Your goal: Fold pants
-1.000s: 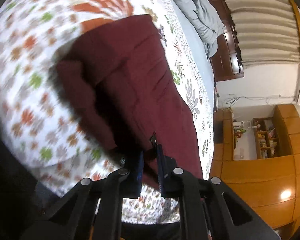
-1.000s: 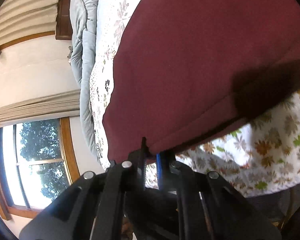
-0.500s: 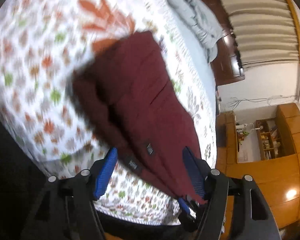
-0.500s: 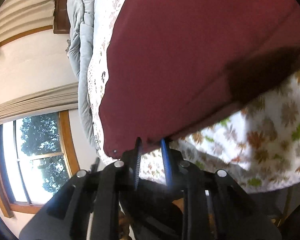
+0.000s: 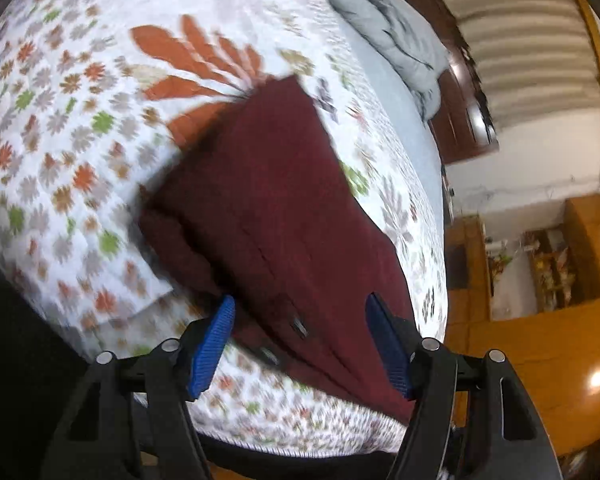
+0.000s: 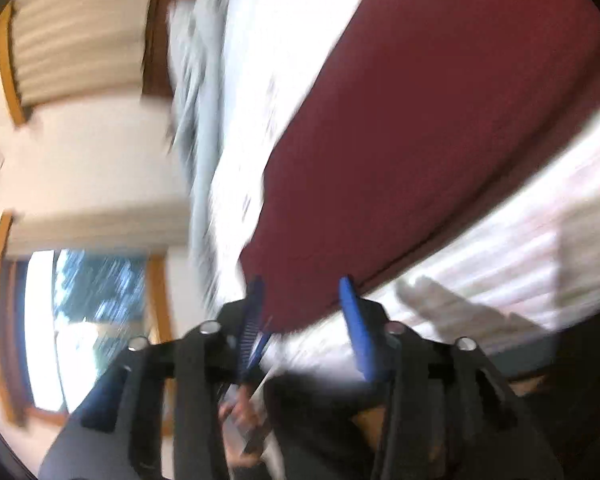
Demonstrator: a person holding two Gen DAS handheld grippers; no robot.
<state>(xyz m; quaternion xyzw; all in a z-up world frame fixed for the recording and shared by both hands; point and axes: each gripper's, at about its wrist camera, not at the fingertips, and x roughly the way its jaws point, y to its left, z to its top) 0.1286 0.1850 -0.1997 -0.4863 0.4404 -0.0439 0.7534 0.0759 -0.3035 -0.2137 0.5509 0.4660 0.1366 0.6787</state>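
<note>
Dark red pants (image 5: pixel 276 208) lie folded on the flowered bedspread (image 5: pixel 72 120), their near end at the bed's front edge. My left gripper (image 5: pixel 300 312) stands open just above that near end, blue pads wide apart and clear of the cloth. In the blurred right wrist view the same pants (image 6: pixel 420 140) fill the upper right. My right gripper (image 6: pixel 304 292) is at their near corner with its jaws opening; the cloth edge shows between the pads, and the pads do not press on it.
A grey duvet (image 5: pixel 384 36) is bunched at the far end of the bed by a dark wooden headboard (image 5: pixel 460 112). Wooden cabinets (image 5: pixel 540 320) stand to the right. A window (image 6: pixel 80 320) and curtains (image 6: pixel 76 36) show in the right wrist view.
Both grippers were shut on the pants' near edge a second ago and have let go. The left opened wide and lifted slightly. The right drew back sideways, blurring its view.
</note>
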